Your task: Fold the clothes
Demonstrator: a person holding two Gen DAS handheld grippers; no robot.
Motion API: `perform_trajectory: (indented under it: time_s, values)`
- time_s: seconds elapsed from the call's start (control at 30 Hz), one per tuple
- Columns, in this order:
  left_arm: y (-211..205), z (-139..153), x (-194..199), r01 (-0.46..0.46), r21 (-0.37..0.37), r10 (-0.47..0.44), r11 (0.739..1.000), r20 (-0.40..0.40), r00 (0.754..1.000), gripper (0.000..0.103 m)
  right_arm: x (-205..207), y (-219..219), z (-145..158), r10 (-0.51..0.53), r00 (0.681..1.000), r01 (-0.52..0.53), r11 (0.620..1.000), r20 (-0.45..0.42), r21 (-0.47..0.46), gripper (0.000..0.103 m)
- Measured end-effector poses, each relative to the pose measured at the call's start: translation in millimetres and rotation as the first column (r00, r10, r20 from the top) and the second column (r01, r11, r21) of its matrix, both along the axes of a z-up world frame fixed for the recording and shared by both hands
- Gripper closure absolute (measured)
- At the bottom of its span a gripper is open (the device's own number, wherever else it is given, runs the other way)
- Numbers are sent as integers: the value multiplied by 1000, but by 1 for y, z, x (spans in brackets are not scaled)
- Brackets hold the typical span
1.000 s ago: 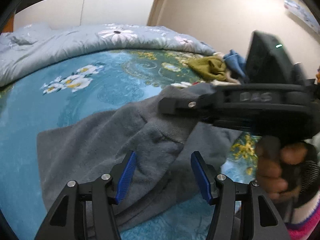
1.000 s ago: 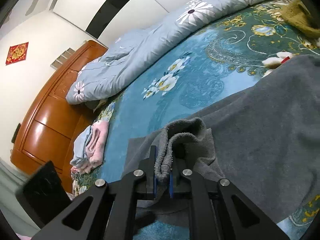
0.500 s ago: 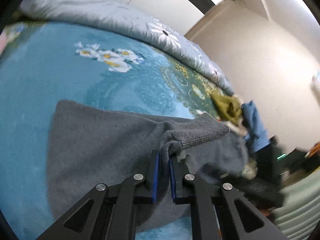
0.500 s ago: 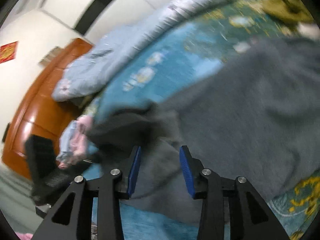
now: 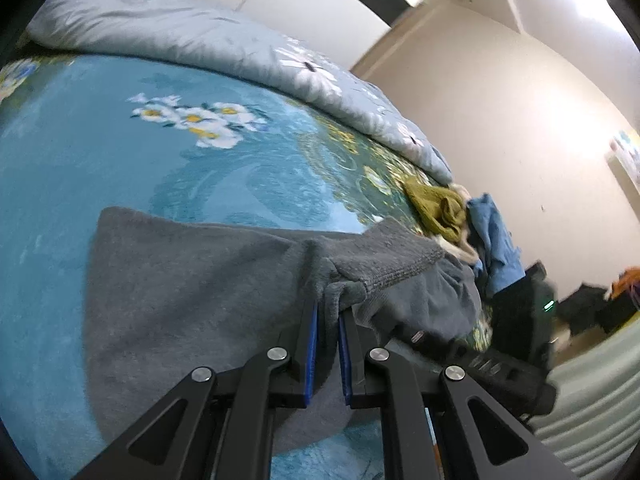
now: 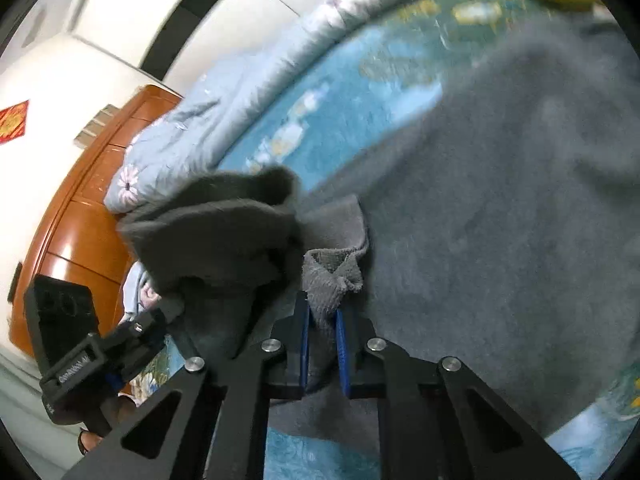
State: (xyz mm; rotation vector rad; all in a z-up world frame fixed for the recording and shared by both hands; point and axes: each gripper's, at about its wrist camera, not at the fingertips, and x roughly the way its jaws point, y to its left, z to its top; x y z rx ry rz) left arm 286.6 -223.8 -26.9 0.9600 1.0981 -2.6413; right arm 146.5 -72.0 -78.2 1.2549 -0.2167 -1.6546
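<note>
One grey fleece garment is spread over the blue floral bedspread of the bed, toward its near edge, with a ribbed cuff raised off the surface. A fold of the fleece just below that cuff is pinched between the blue pads of the left tongs, which are closed on the cloth. In the right wrist view a second bunched fold of the same garment is clamped by the right tongs, also closed on it, and a darker lifted flap is seen hanging over the left tongs at the left of the frame.

Only in the left wrist view are an olive garment and a blue garment shown, heaped together at the far right edge of the bed, with the dark body of the right tool partly seen beyond the cuff. Only in the right wrist view are the wooden headboard, a red wall decoration and some pale folded clothes by the headboard shown. A grey-blue flowered quilt is bunched along the far edge of the bed in both views, blurred in the right one.
</note>
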Motion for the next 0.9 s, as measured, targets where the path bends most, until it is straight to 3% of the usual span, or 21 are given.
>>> perform_trajectory:
  time_s: [0.13,0.23,0.3,0.4,0.47,0.53,0.63,0.67,0.73,0.83,0.9]
  values:
    - [26,0,-14,102,-44,-101,994,22,995,92,-5,24,21,-50,996,45,997,-74,-61,95]
    - [39,-13,-24,162,-20,-160,987,78,984,91,-15,34,-1,-80,997,80,997,-9,-21,95]
    - [38,-14,-21,166,2,-165,986,75,983,88,-21,38,-19,-95,994,95,995,48,7,95]
    - [34,-15,-14,167,36,-169,985,64,984,80,-23,44,-28,-99,991,100,995,94,-1,92]
    - [32,-15,-9,168,58,-171,984,57,984,68,-28,49,-29,-104,987,108,994,124,-28,90]
    - [21,-12,0,134,60,-136,989,31,990,62,-33,55,-28,-110,984,117,992,141,-46,87]
    - [-1,-10,19,54,62,-55,997,15,998,60,-39,64,-24,-137,976,155,983,172,-96,70]
    - [-7,-13,22,19,48,-21,999,37,999,58,-41,66,-24,-148,972,169,980,181,-106,63]
    - [-19,-18,27,-51,10,50,999,90,995,58,-44,68,-25,-155,965,183,976,212,-118,60]
    - [-31,-33,36,-108,26,103,994,145,984,58,-40,60,-25,-119,965,153,980,233,-131,48]
    - [-35,-41,42,-122,41,114,992,163,980,58,-37,52,-25,-90,968,122,984,235,-128,45]
